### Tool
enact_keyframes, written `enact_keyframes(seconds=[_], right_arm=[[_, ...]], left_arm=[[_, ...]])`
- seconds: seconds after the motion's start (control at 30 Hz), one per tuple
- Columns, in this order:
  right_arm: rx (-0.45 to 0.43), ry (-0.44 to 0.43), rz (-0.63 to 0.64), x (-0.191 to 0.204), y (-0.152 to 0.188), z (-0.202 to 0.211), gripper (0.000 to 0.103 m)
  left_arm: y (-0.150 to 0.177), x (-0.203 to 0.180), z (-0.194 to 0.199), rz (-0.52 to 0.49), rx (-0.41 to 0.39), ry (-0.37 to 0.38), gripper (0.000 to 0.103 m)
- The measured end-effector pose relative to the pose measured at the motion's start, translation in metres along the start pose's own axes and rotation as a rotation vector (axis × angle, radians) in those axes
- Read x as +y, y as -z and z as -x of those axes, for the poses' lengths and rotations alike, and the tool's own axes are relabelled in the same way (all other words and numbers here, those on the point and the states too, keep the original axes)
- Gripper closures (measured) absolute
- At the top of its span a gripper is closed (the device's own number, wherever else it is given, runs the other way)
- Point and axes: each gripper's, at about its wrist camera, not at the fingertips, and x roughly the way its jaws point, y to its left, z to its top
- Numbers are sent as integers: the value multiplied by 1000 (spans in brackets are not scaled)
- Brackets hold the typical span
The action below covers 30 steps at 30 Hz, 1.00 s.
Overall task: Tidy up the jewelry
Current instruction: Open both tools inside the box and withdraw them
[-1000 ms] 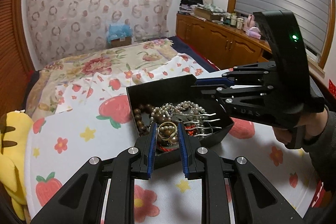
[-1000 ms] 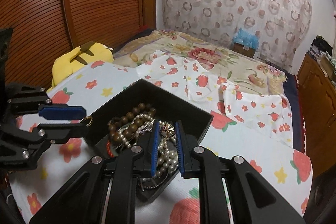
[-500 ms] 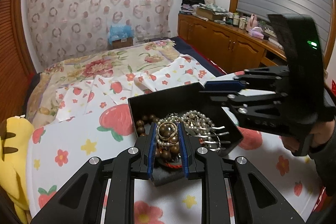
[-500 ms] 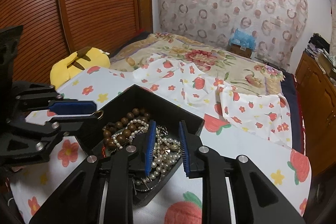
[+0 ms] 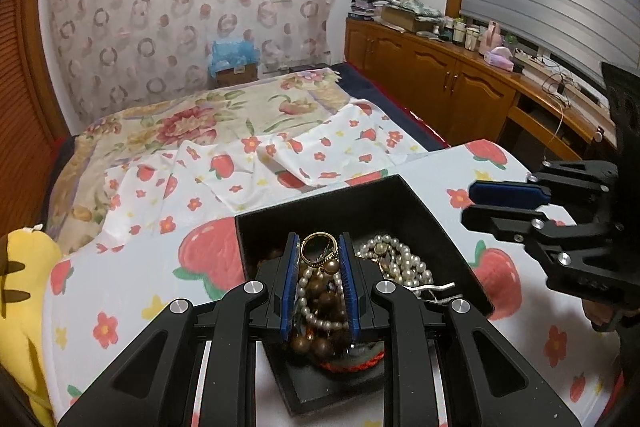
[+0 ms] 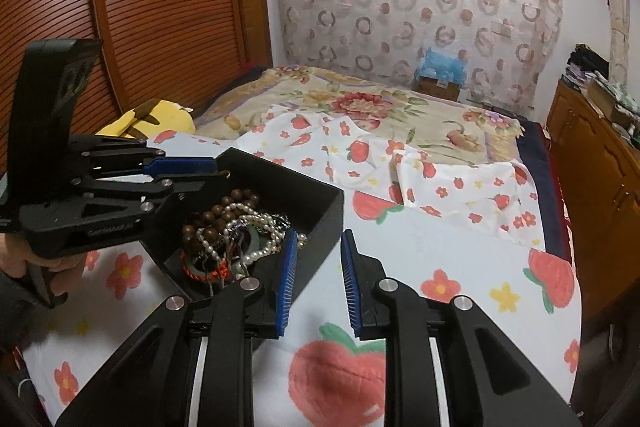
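Note:
A black open box [image 5: 400, 195] [image 6: 320, 203] sits on the strawberry-print cloth. It holds a tangle of pearl strands [image 5: 400, 259] [image 6: 256, 227], brown wooden beads [image 6: 208, 231] and a red cord [image 6: 200, 273]. My left gripper [image 5: 318, 247] is shut on a gold ring [image 5: 318, 247] and holds it above the box, with beads below it. My right gripper [image 6: 318, 247] is open and empty, over the box's near right corner and the cloth. It also shows at the right edge of the left wrist view [image 5: 508, 199].
A yellow plush toy [image 5: 20, 287] [image 6: 156, 119] lies at the cloth's left edge. A flowered bed cover [image 6: 380, 107] lies beyond the box. Wooden cabinets [image 5: 440, 87] with clutter stand to the right. A ribbed wooden door [image 6: 140, 7] stands to the left.
My left gripper has lifted the gold ring up out of the jewelry. My right gripper has opened, let go of the pearls and drawn back to the right of the box.

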Motion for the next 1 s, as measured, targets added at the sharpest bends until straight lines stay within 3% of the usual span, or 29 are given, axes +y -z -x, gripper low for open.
enact_keyframes(seconds=[0.57, 0.67, 0.77, 0.87, 0.9, 1.0], right_arm=[[3, 4, -19, -4, 10, 3, 78], [2, 4, -22, -4, 11, 3, 78], [1, 9, -27, -5, 11, 1, 78], [1, 28, -40, -5, 12, 0, 78], [1, 35, -46, -4, 12, -1, 71], [-12, 71, -63, -3, 13, 0, 45]], left_arm=[[-3, 16, -11, 51, -20, -65, 82], [-1, 18, -7, 57, -31, -90, 71], [2, 22, 1, 72, -51, -119, 44], [5, 26, 9, 83, -71, -152, 27], [6, 27, 12, 86, -79, -165, 19], [10, 31, 19, 100, -93, -201, 8]])
